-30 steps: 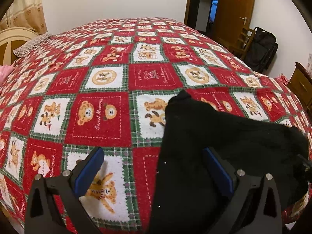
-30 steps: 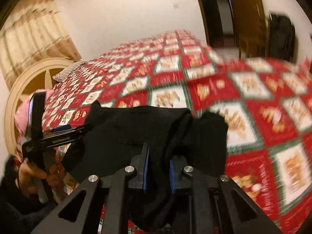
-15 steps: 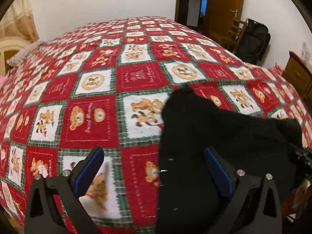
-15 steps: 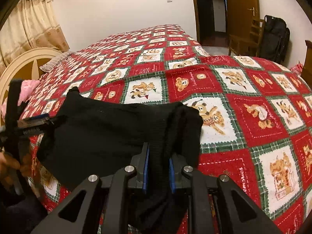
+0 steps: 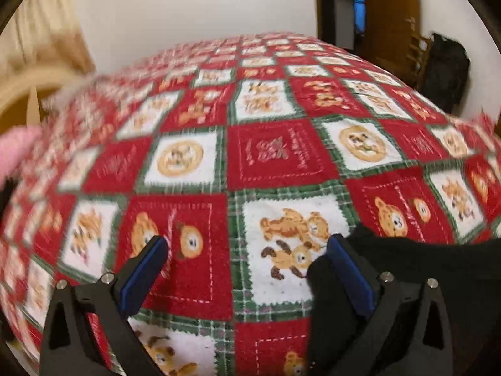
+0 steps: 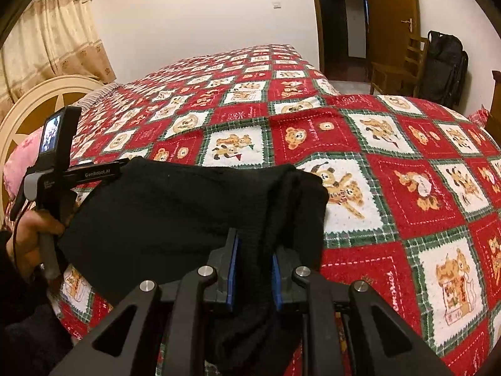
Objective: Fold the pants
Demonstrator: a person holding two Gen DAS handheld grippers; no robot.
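The black pants [image 6: 175, 206] lie bunched on the bed's near edge, one thick fold rising at their right side. My right gripper [image 6: 254, 260] is shut on that fold, which hangs down between its blue pads. In the left wrist view my left gripper [image 5: 247, 250] stands open over the bedspread with nothing between its fingers. The pants [image 5: 422, 269] fill that view's lower right, and their edge lies against the right finger [image 5: 347, 269]. In the right wrist view a hand [image 6: 28, 238] holds the left gripper's handle and camera [image 6: 54, 156] at the pants' left end.
A red, white and green bear-patterned bedspread [image 6: 391, 163] covers the whole bed. A cream headboard [image 6: 37, 100] and a pink pillow [image 6: 22, 159] are at the left. A wooden chair [image 6: 404, 69] and a black bag [image 6: 444, 65] stand by the door at the right.
The left gripper has swung left off the pants, which lay under its fingers before and now sit at its lower right. The right gripper sank slightly, then held still, shut on the fold.
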